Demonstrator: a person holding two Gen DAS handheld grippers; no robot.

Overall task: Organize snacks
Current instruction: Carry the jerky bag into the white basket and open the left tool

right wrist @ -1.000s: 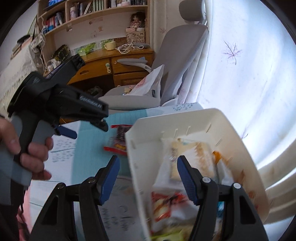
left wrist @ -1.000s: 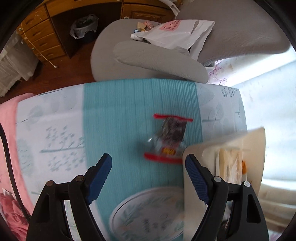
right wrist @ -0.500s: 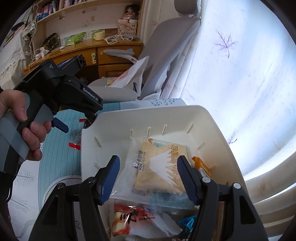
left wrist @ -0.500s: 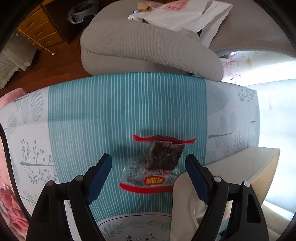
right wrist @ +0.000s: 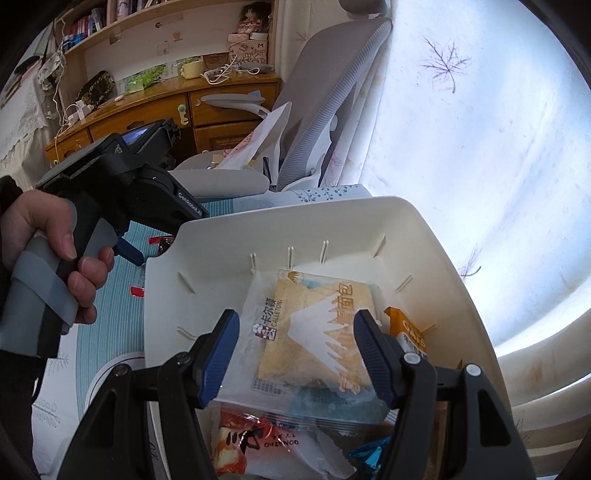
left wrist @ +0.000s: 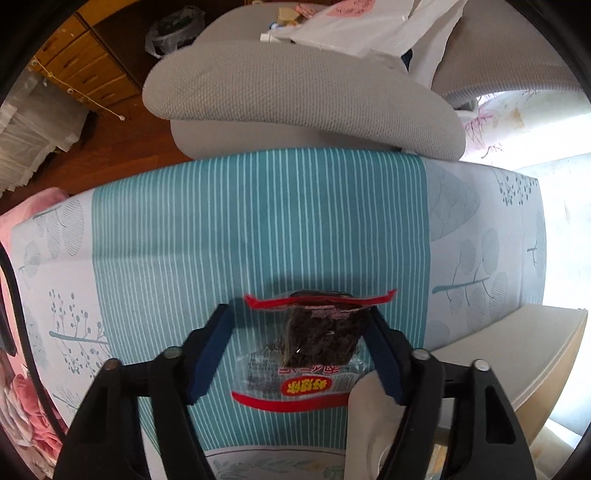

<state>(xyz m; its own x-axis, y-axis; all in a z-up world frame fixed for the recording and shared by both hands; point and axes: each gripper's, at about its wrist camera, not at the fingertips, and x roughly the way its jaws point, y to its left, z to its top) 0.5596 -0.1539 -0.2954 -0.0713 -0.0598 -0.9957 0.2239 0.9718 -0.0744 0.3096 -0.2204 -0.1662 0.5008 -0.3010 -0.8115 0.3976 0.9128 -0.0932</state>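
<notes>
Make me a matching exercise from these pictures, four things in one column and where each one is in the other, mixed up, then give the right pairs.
Things:
1. red-edged snack packet
2. bread packet
3. white plastic bag
4. white bin

Places:
A. lying inside the bin
B. on the grey chair seat
C. between the open left gripper fingers, on the teal striped cloth
D. below the open right gripper, holding snacks

Pairs: 1-C, 2-A, 3-B, 4-D
</notes>
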